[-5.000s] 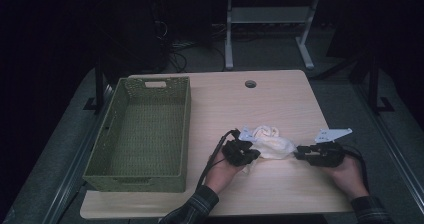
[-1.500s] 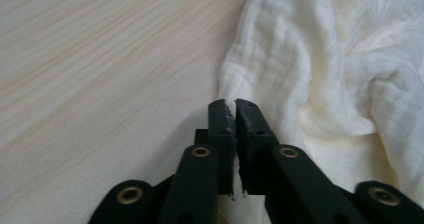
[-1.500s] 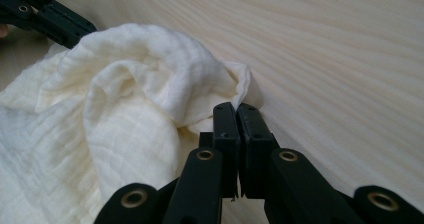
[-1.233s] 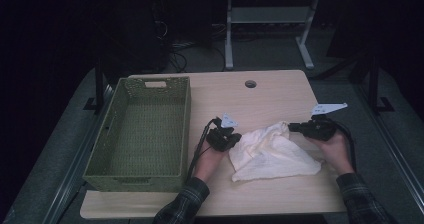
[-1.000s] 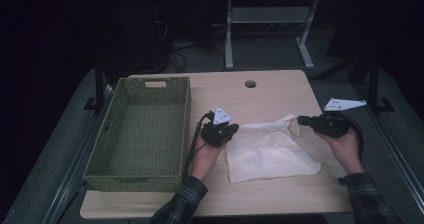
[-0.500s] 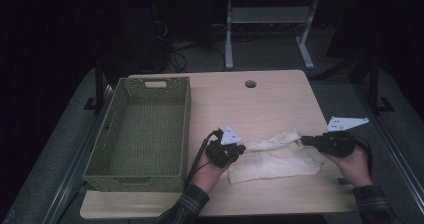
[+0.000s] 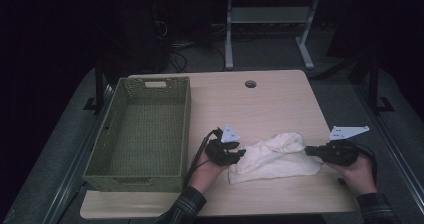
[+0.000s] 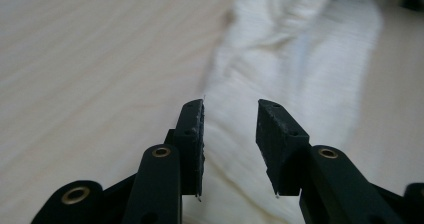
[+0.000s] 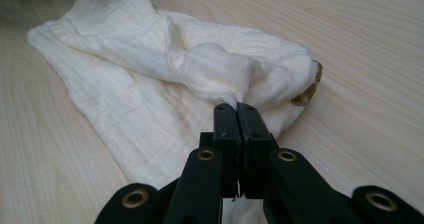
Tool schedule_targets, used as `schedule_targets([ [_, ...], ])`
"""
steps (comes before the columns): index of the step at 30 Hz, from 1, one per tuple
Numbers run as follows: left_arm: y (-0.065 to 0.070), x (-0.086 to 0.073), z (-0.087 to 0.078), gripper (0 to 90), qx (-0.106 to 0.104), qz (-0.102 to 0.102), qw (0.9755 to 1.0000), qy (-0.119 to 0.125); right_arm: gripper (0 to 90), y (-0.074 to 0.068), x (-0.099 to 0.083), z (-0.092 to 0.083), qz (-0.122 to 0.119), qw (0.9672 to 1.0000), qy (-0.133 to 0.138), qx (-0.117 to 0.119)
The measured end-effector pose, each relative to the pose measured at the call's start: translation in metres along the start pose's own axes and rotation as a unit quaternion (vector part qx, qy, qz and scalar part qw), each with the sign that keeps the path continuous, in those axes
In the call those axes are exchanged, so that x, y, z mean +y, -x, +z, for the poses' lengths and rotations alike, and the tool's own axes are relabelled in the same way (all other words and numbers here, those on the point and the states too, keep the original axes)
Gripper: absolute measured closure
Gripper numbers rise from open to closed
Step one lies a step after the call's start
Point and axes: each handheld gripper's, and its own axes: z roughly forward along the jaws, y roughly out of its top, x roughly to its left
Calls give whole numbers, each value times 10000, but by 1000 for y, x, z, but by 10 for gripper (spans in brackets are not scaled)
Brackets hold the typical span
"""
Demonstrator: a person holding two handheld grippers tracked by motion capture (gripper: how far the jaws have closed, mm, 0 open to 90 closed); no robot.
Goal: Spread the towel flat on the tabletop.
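A cream cloth [image 7: 275, 156] lies folded and rumpled on the wooden table [image 7: 270, 99], between my two grippers. My left gripper [image 7: 240, 154] rests at the cloth's left end, open; in the left gripper view its jaws stand apart over the cloth [image 8: 295, 79] with nothing pinched. My right gripper [image 7: 307, 150] is at the cloth's right end, shut on a fold of the cloth [image 9: 165, 59], which bunches up just beyond the closed jaws. A small brown tag [image 9: 307, 91] shows at the cloth's edge.
A green woven basket [image 7: 142, 129] stands empty along the table's left side. A round cable hole [image 7: 250, 84] is near the far edge. Beyond the table are a metal stand's legs [image 7: 265, 34] and cables on the dark floor.
The cloth went from a bundle to spread out, then was folded over toward the near side. My left gripper has let go of it and now stands open. My right gripper moved nearer, still holding.
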Motion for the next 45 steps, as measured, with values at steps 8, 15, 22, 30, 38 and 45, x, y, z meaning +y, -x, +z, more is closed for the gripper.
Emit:
schedule_targets([
  [8,-15,-1,30,611,14,-72,9998,-201,878,2,0,2,7,10000,-15,-7],
  [15,-12,-5,45,669,-150,-1,9989,-440,878,3,-1,0,15,10000,18,-13],
  [22,-10,0,35,861,-89,144,9994,-311,878,6,4,-2,68,9999,139,-51],
  [30,-21,12,15,869,351,78,9993,80,877,16,24,-1,-16,9993,345,-130],
  [38,-33,13,10,871,647,-202,9973,293,868,34,47,31,10,9995,305,-86],
  [45,-30,11,14,871,584,-131,9979,239,745,39,50,37,168,9992,292,-227],
])
